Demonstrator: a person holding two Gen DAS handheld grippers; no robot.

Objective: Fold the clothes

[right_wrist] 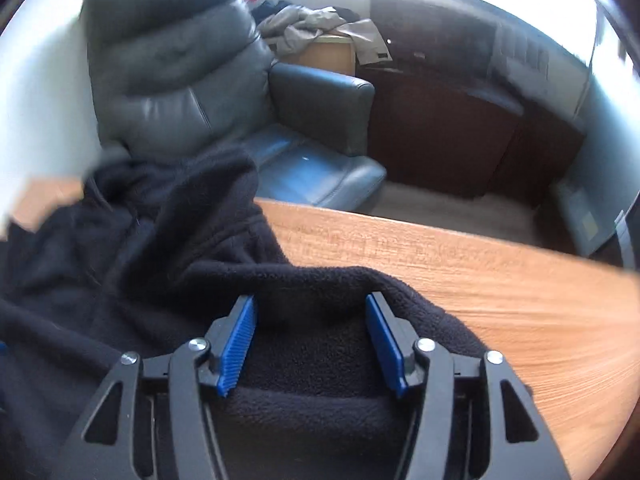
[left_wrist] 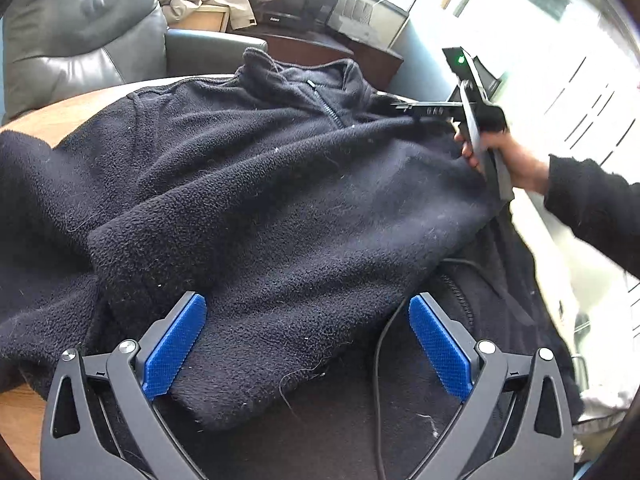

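Note:
A black zip-neck fleece (left_wrist: 280,184) lies spread on the wooden table (left_wrist: 60,116), collar at the far side, with a part folded across its front. My left gripper (left_wrist: 306,308) hovers over the near hem, its blue pads (left_wrist: 176,344) wide apart and open, the folded edge lying between them. In the same view a person's hand (left_wrist: 516,160) holds my right gripper (left_wrist: 412,111) at the fleece's far right shoulder. The right wrist view shows my right gripper (right_wrist: 310,304) partly open, with a hump of fleece (right_wrist: 140,248) between and under the pads; they do not visibly pinch it.
A grey leather armchair (right_wrist: 180,80) stands just beyond the table's far edge. Behind it are a dark cabinet (right_wrist: 440,128) and a heap of beige cloth (right_wrist: 312,24). A thin black cable (left_wrist: 378,360) runs over the fleece near the left gripper. Bare table (right_wrist: 480,280) stretches to the right.

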